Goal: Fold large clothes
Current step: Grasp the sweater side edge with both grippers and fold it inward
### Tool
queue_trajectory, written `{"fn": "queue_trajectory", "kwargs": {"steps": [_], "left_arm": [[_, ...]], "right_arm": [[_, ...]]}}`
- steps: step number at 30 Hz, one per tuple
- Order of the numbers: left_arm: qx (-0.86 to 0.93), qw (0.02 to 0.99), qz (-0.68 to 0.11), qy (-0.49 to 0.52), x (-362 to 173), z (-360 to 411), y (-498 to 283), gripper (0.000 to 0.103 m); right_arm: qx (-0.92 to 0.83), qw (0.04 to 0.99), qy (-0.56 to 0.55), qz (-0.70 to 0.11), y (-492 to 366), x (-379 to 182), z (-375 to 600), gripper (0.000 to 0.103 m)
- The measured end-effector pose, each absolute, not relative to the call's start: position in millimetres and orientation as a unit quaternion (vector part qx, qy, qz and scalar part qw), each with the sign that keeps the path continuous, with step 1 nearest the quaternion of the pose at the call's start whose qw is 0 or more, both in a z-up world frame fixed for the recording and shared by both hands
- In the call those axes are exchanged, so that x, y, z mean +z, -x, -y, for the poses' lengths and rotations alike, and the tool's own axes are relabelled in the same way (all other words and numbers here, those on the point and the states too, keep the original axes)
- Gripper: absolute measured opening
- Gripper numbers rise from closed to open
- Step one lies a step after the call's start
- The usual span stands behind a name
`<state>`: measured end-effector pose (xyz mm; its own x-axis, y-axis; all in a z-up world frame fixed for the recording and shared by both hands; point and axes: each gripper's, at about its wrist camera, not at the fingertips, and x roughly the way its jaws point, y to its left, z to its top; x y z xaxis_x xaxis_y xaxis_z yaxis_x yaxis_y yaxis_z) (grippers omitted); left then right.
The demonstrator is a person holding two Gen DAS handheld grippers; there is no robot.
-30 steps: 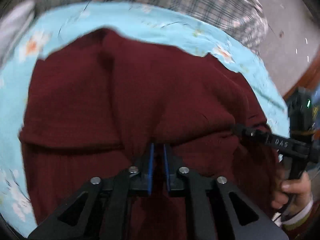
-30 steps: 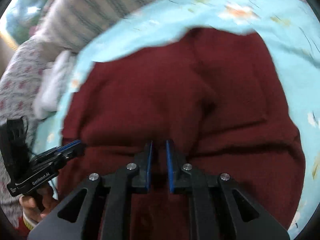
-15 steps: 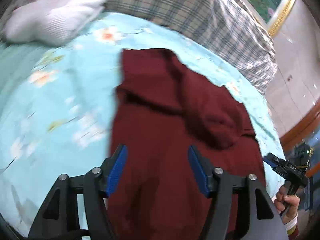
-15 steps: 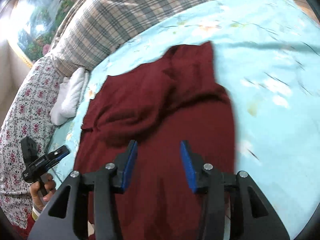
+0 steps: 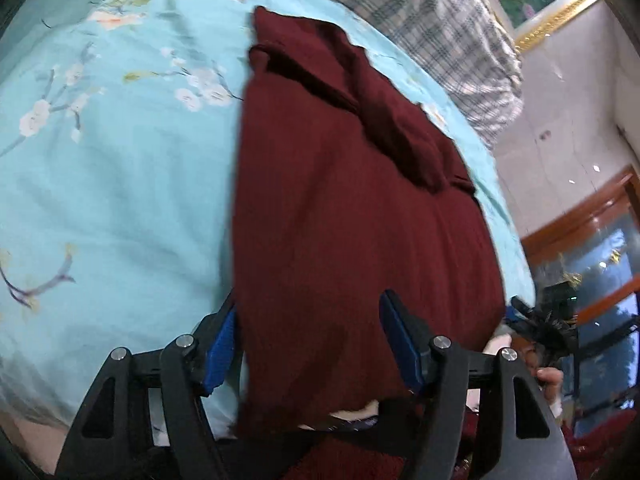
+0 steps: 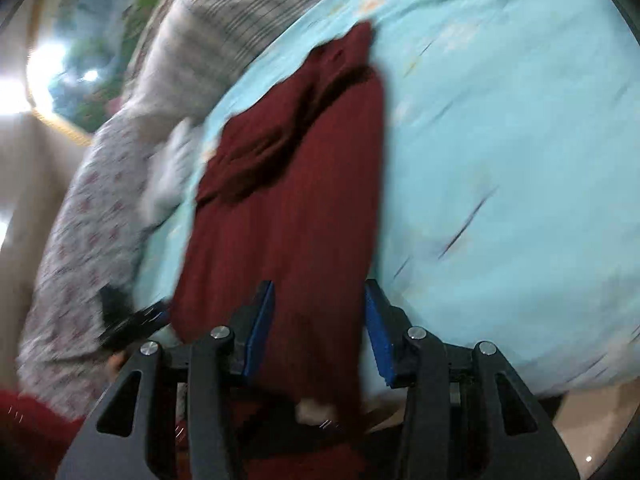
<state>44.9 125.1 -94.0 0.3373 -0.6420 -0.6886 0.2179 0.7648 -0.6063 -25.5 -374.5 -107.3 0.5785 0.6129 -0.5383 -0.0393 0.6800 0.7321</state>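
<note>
A dark red knit garment [image 5: 340, 200] lies on the light blue floral bedsheet [image 5: 120, 200] as a long folded strip, one sleeve laid across its far end. My left gripper [image 5: 308, 308] hovers over the strip's near end; its jaws are opening, the cloth lies between the blue pads and neither presses on it. In the right wrist view the same garment [image 6: 288, 208] runs away from my right gripper [image 6: 319, 286], which is open astride the near hem without pinching it. Each gripper shows at the edge of the other's view, the right gripper [image 5: 540, 324] and the left gripper [image 6: 128, 320].
A plaid quilt [image 5: 452, 32] is bunched at the bed's far side, with a floral quilt [image 6: 80, 240] and a white cloth [image 6: 172, 176] beside it. A gold-framed picture [image 5: 552, 12] hangs on the wall. Wooden furniture [image 5: 580, 220] stands past the bed's right edge.
Both grippers, shut on the garment a second ago, have opened and drawn back to its near end. The garment now lies released as a narrower strip.
</note>
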Motion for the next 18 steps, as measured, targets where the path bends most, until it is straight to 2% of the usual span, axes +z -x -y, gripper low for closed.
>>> {"fn": "queue_trajectory", "kwargs": {"steps": [3, 6, 8, 9, 11, 12, 13, 18], "left_arm": [[-0.296, 0.776, -0.511, 0.221, -100, -122, -37, 0.065], [-0.3, 0.785, -0.508, 0.191, -99, -118, -28, 0.058], [-0.305, 0.786, -0.508, 0.177, -99, -113, -27, 0.053], [-0.307, 0.784, -0.51, 0.172, -100, -110, -28, 0.048], [-0.31, 0.783, -0.514, 0.162, -101, -106, -31, 0.028], [-0.311, 0.783, -0.515, 0.157, -101, -105, -31, 0.006], [-0.309, 0.785, -0.516, 0.149, -100, -103, -30, 0.007], [-0.306, 0.809, -0.474, 0.164, -80, -103, -24, 0.006]], "right_arm": [[0.226, 0.809, -0.35, -0.414, 30, -118, 363, 0.046], [0.235, 0.802, -0.376, -0.399, 34, -124, 367, 0.045], [0.234, 0.805, -0.373, -0.398, 32, -124, 369, 0.038], [0.233, 0.805, -0.37, -0.4, 28, -125, 368, 0.036], [0.23, 0.807, -0.362, -0.406, 29, -128, 366, 0.017], [0.227, 0.807, -0.354, -0.415, 25, -128, 363, 0.01], [0.228, 0.806, -0.352, -0.417, 30, -129, 362, 0.005], [0.262, 0.814, -0.356, -0.376, 34, -101, 366, 0.005]]}}
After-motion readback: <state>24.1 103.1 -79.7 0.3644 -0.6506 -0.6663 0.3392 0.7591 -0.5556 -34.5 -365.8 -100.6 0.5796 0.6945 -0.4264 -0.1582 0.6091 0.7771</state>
